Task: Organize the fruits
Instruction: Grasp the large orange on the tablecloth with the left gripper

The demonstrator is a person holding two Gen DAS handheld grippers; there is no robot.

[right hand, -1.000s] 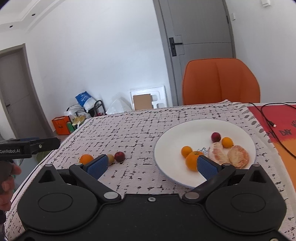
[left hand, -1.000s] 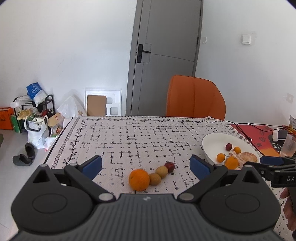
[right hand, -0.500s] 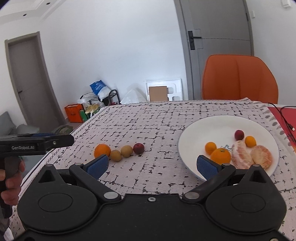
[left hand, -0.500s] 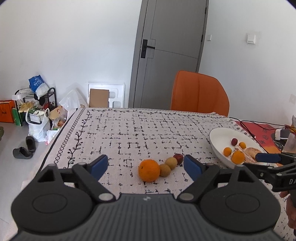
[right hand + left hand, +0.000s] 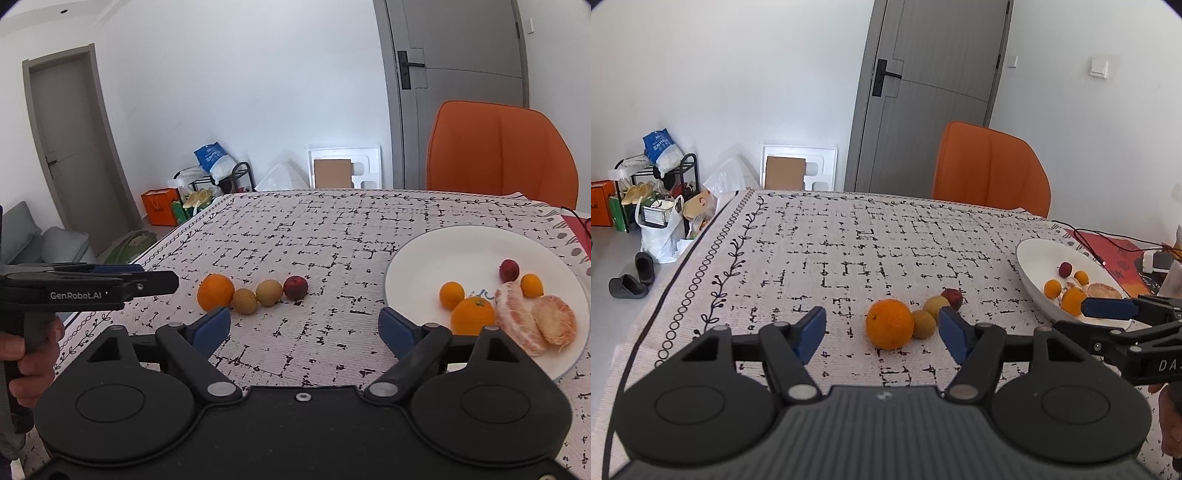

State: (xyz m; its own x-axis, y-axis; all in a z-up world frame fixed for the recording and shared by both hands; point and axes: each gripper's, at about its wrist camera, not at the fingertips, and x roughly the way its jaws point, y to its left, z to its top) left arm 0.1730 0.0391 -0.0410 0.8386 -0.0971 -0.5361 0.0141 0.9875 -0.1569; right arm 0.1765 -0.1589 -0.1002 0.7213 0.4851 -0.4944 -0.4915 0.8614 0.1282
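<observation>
Your left tongs (image 5: 882,334) hang with jaws spread wide, gripping nothing. Your right tongs (image 5: 304,328) are spread wide too, equally empty.

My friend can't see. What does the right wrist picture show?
Four fruits sit in a row on a patterned tablecloth: an orange, two brownish round fruits and a small red fruit. To their right, a white plate holds more fruit. The right gripper is open and empty in front.

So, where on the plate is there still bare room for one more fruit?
The plate is bare on its far and left part, behind the small orange. Its near right is crowded: large orange, peeled segments, red fruit.
</observation>
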